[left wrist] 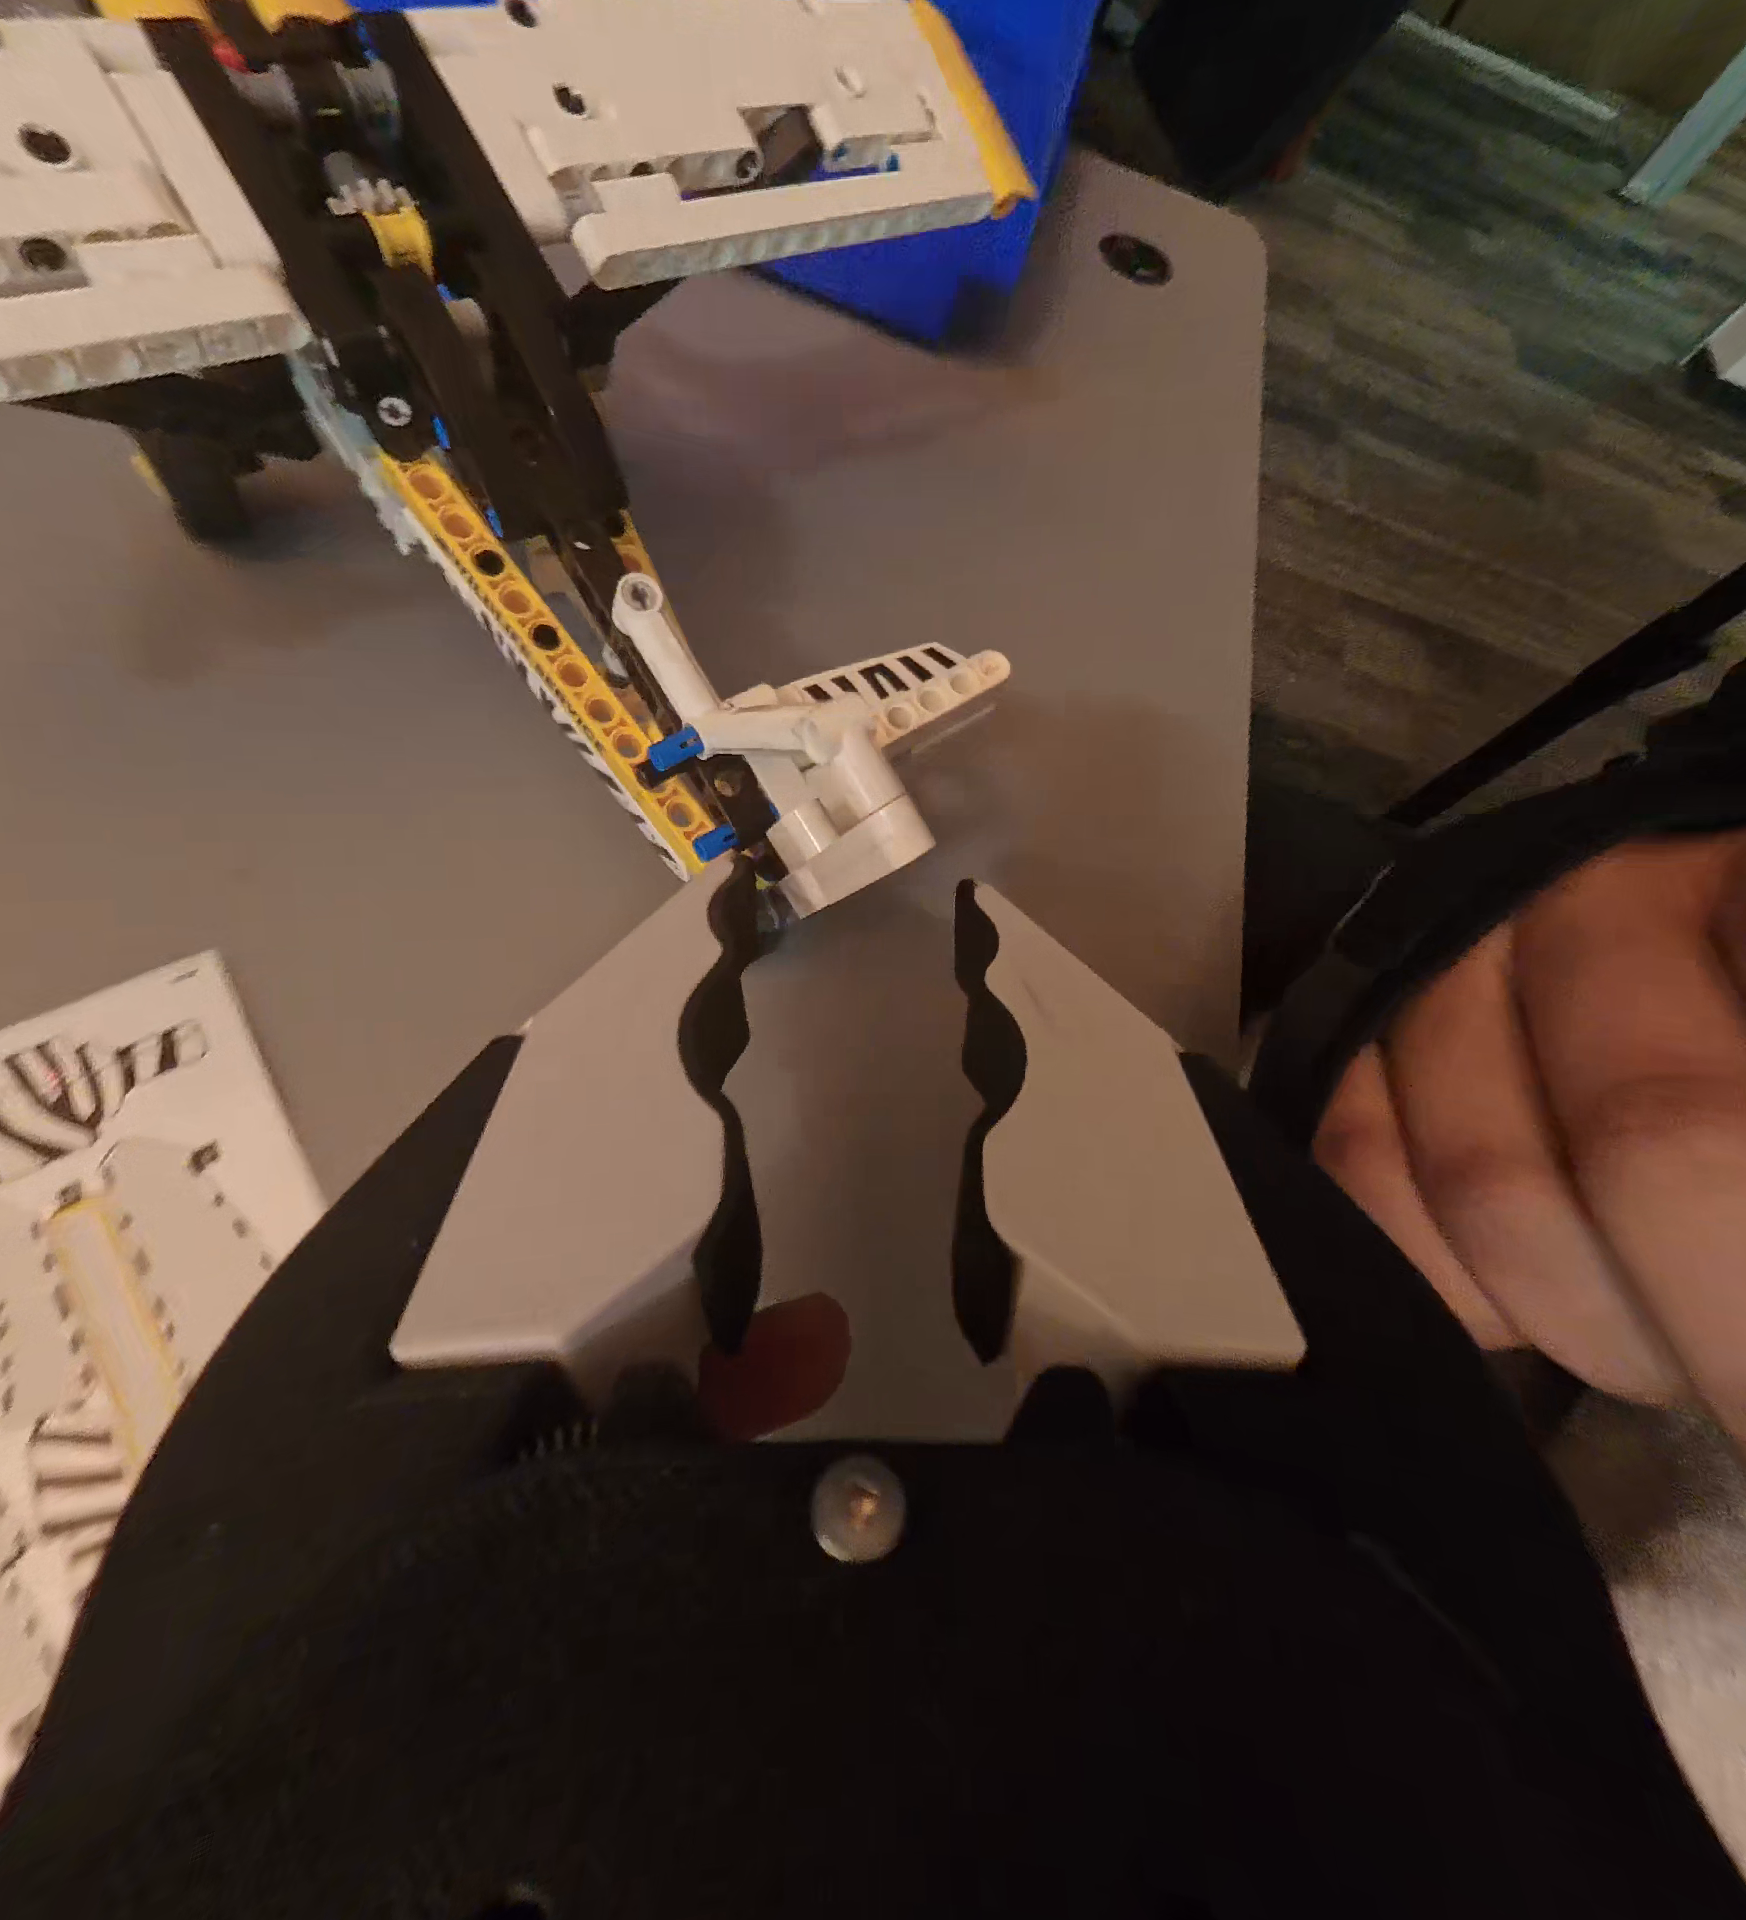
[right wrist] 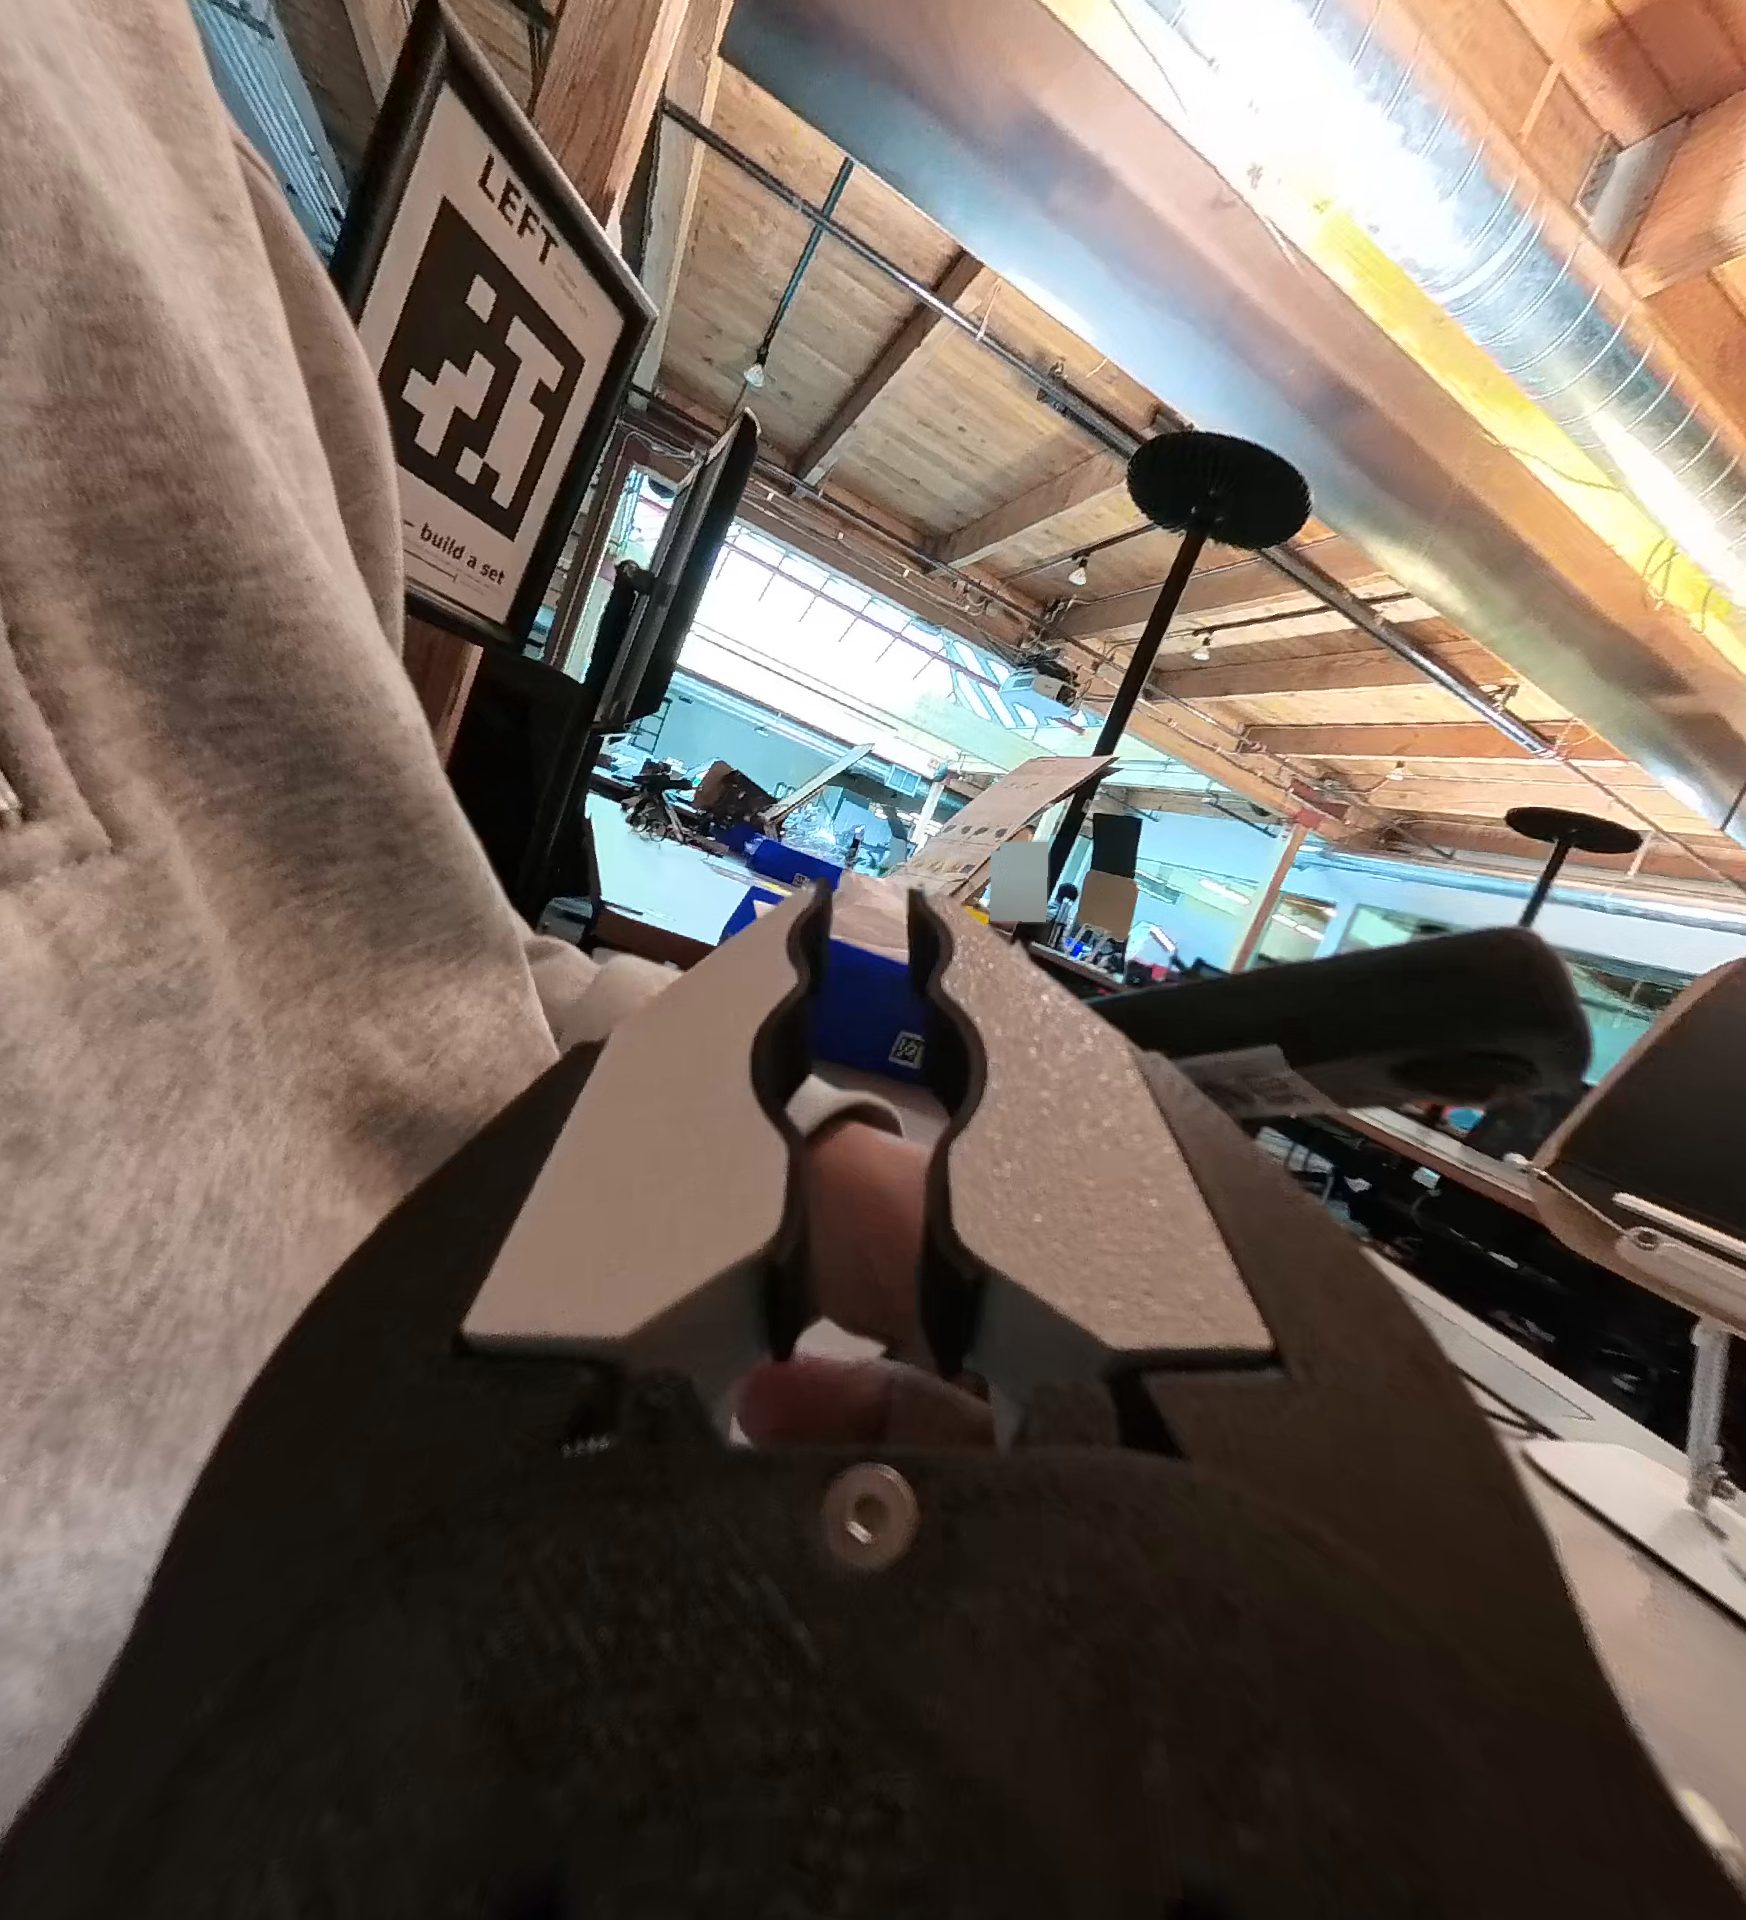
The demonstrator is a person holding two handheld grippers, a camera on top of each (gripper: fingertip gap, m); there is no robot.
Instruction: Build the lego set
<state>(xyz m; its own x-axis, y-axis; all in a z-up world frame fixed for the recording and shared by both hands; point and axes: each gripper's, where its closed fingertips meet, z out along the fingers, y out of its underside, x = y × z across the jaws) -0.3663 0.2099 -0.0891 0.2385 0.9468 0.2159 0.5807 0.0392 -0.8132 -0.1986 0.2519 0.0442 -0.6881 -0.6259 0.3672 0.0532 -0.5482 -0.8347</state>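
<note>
Grey tabletop [left wrist: 225, 727] carried the half-built lego model [left wrist: 495, 343], which stood at the far left in the left wrist view: broad white panels edged in yellow at the top, with a black and yellow beam [left wrist: 547, 634] running down toward the camera. At the beam's near end sat a cluster of white pieces [left wrist: 838, 800], with a white striped fin [left wrist: 900, 681] sticking out to the right and small blue pins on the side. The left tool [left wrist: 848, 894] hung just short of that cluster, its two grey fingers spread apart with nothing between them; the tip of the left-hand finger lay right against the beam's end, though whether it touched could not be told. A blue box [left wrist: 952, 260] stood behind the model at the tabletop's far edge. Sheets printed with black stripes [left wrist: 69, 1195] lay at the lower left. A bare hand [left wrist: 1596, 1122] showed, blurred, at the right edge.

The right tool [right wrist: 869, 904] pointed up and away from the tabletop, toward a wooden ceiling [right wrist: 952, 343] and a silver duct [right wrist: 1523, 270]. Its fingers stood slightly apart, gripping nothing. A grey sleeve [right wrist: 142, 727] filled the left of that view, beside a framed black-and-white marker sign [right wrist: 484, 384], and a blue box [right wrist: 869, 1008] showed through the gap in the fingers.
</note>
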